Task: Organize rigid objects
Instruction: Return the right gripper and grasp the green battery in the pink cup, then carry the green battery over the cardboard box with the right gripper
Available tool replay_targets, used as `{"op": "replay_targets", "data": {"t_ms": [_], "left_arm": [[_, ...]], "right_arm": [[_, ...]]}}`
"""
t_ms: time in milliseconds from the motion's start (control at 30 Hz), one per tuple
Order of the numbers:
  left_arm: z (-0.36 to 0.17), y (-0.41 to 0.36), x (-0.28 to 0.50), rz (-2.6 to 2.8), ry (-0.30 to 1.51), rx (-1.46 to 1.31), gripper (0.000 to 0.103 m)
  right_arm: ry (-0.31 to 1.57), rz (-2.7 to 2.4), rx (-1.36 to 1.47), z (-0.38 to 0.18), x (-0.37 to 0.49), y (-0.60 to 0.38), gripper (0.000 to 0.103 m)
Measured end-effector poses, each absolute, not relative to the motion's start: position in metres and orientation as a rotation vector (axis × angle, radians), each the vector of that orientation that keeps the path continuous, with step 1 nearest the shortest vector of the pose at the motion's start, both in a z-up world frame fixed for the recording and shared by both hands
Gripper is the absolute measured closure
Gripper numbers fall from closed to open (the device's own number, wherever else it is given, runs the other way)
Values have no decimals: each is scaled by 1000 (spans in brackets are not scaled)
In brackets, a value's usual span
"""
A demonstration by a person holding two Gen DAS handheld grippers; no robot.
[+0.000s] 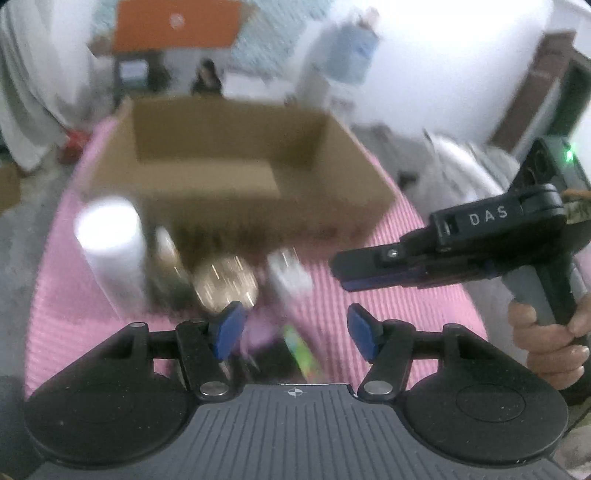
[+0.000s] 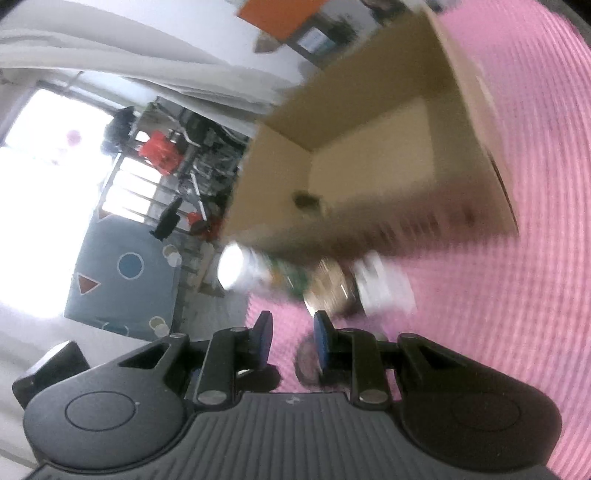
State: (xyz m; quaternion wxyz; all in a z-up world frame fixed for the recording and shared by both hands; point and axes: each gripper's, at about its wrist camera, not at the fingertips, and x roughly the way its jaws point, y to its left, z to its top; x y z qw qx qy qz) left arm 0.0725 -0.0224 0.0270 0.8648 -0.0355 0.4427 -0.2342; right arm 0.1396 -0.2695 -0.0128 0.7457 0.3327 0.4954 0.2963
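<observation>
An open cardboard box (image 1: 221,210) stands on a pink ribbed mat (image 1: 369,295). In front of it, in a blurred row, are a white cylinder (image 1: 110,243), a dark bottle (image 1: 170,269), a gold-lidded jar (image 1: 225,284) and a small white object (image 1: 288,273). My left gripper (image 1: 295,332) is open just short of the row. A green patterned item (image 1: 299,350) lies on the mat between its fingers, untouched. My right gripper (image 1: 340,269), held in a hand (image 1: 546,332), hovers at the right with its jaws together. In the right wrist view the right gripper (image 2: 292,338) holds nothing, and the jar (image 2: 328,288) lies ahead.
The box (image 2: 280,184) looks nearly bare inside, with one small dark spot (image 2: 304,199) by its near wall. An orange board (image 1: 177,26) and furniture stand behind it. Left of the mat lie a grey floor and a blue rug (image 2: 122,273) below a bright window.
</observation>
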Motion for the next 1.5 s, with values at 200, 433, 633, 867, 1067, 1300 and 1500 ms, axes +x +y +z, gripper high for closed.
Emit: {"op": "replay_targets", "data": {"t_ms": [200, 433, 633, 867, 1067, 1300, 1500], "left_arm": [[-5, -39, 76, -546, 1025, -55, 52], [-18, -50, 77, -574, 1052, -70, 62], [-31, -54, 81, -565, 1101, -55, 69], [-39, -61, 94, -556, 1135, -54, 71], [-44, -63, 98, -543, 1148, -47, 72], [-41, -61, 97, -542, 1108, -25, 79], [-23, -60, 85, -539, 1048, -6, 80]], "right_arm": [[1160, 597, 815, -58, 121, -267, 77], [1221, 565, 845, -76, 120, -273, 77], [1254, 559, 857, -87, 128, -272, 77], [1282, 553, 856, -93, 134, -270, 77], [1293, 551, 868, -102, 139, -264, 77], [1246, 559, 869, -100, 135, -260, 79], [1195, 582, 863, -83, 126, -258, 79]]}}
